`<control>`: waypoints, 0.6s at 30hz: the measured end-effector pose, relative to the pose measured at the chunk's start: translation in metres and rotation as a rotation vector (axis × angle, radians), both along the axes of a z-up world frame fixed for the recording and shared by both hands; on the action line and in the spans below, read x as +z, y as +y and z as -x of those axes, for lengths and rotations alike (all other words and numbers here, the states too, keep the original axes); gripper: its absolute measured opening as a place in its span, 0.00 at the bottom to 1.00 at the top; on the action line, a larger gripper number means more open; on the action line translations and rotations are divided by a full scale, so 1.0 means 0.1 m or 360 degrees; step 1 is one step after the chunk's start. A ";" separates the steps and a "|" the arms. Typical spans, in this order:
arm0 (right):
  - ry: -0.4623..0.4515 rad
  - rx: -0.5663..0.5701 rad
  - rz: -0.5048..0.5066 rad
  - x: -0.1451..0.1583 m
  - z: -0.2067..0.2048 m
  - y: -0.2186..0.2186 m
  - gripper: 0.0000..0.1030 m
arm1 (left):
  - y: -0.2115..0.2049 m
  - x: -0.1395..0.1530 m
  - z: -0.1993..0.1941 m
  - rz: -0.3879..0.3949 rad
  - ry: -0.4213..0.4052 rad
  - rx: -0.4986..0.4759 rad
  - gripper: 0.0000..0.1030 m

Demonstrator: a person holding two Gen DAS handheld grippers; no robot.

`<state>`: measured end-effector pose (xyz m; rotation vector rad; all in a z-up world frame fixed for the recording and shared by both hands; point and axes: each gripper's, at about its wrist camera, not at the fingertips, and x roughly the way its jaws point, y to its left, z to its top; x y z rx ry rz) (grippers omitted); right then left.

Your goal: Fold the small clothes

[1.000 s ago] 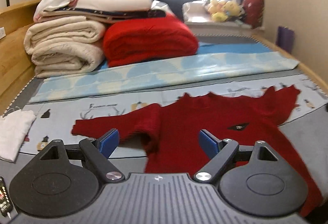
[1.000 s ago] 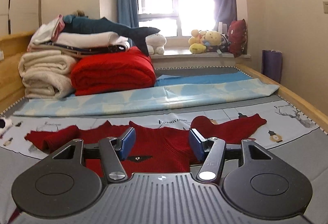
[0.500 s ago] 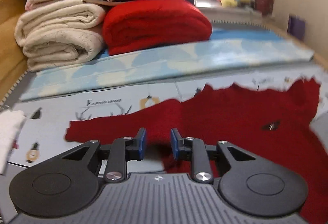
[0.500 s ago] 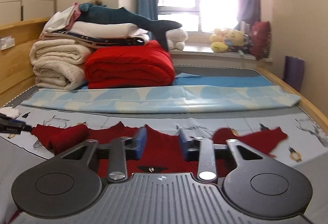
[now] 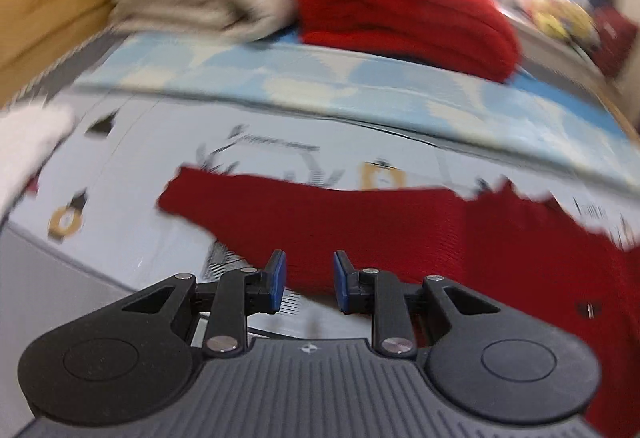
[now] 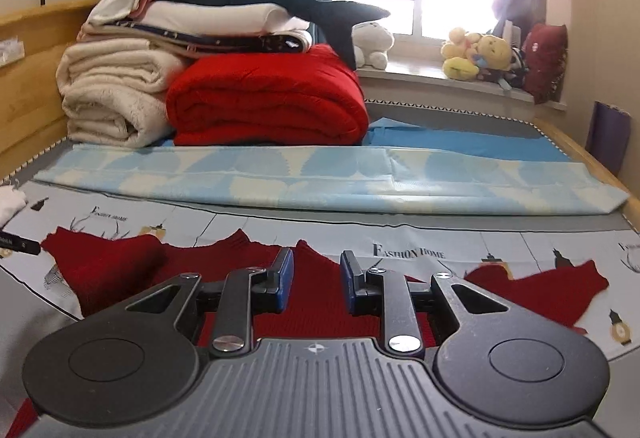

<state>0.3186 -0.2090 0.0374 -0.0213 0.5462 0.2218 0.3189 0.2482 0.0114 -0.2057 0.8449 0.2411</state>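
Note:
A dark red knitted sweater (image 5: 400, 222) lies flat on the printed mat, its left sleeve (image 5: 248, 197) stretched out to the left. My left gripper (image 5: 310, 280) hovers low over that sleeve near the armpit; its blue pads stand a narrow gap apart with nothing pinched. This view is blurred. In the right wrist view the sweater (image 6: 312, 262) spreads across the mat, with its right sleeve (image 6: 552, 290) reaching to the right. My right gripper (image 6: 316, 280) sits over the neckline, its pads also narrowly apart and not pressing on cloth.
Folded cream blankets (image 6: 112, 93) and a red blanket (image 6: 268, 97) are stacked at the back, with more folded laundry on top. A light blue cloth (image 6: 320, 177) lies across the bed. A white garment (image 5: 28, 141) is at left. Wooden bed frame (image 6: 24, 77) borders the left.
Both grippers' jaws narrowed from wide apart to a small gap. The left gripper dropped, rolled and slid left over the sleeve. The right gripper moved sideways along the sweater's top edge.

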 end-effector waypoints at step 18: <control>0.0187 0.0073 -0.0107 -0.11 -0.47 0.27 0.26 | 0.96 -0.78 -0.43 0.0591 0.0013 0.0532 0.27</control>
